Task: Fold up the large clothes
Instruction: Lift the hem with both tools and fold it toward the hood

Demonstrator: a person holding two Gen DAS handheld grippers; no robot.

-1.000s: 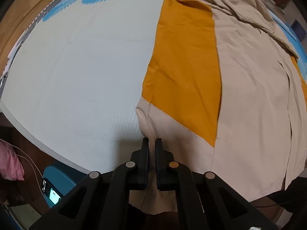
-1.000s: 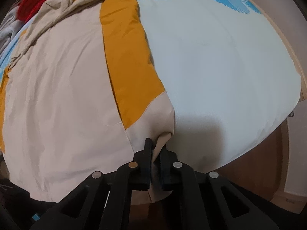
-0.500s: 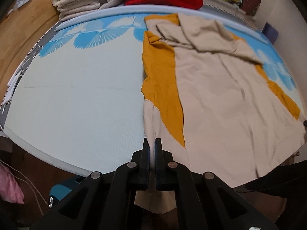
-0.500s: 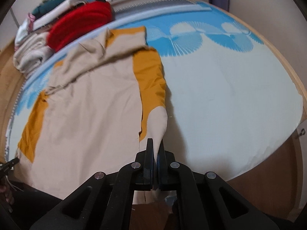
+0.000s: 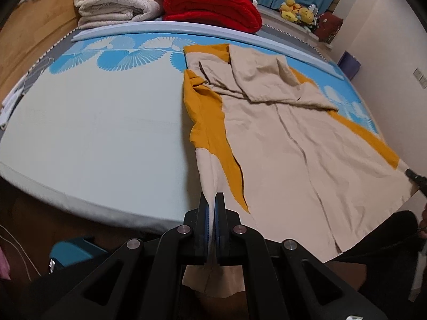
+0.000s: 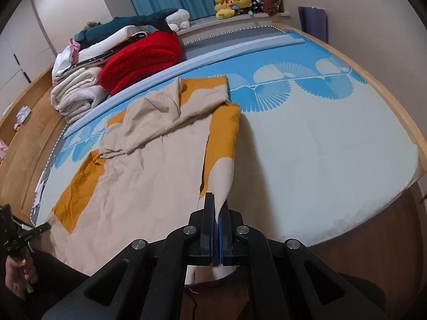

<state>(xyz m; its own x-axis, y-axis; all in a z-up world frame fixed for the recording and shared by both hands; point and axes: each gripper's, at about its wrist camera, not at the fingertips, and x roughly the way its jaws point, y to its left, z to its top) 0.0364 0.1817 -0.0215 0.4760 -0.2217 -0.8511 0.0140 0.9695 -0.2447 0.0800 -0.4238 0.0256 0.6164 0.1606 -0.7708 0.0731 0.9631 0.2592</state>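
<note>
A large beige and mustard-orange garment (image 5: 288, 138) lies spread on the bed, its top part folded over at the far end; it also shows in the right wrist view (image 6: 149, 160). My left gripper (image 5: 212, 200) is shut on the garment's near left corner, lifted off the mattress. My right gripper (image 6: 218, 205) is shut on the near right corner, also lifted. Each gripper shows at the edge of the other's view: the right gripper (image 5: 415, 178), the left gripper (image 6: 24, 236).
The bed (image 5: 93, 133) has a pale sheet with a blue fan pattern. Folded cream blankets (image 5: 120, 0) and a red blanket (image 5: 213, 8) are stacked at the head. Plush toys (image 6: 232, 2) sit on a far ledge. Wooden floor lies to the left.
Both grippers have risen and pulled back toward me, holding the garment's near corners. The cloth is stretched flatter and much more of the bed and room is in view.
</note>
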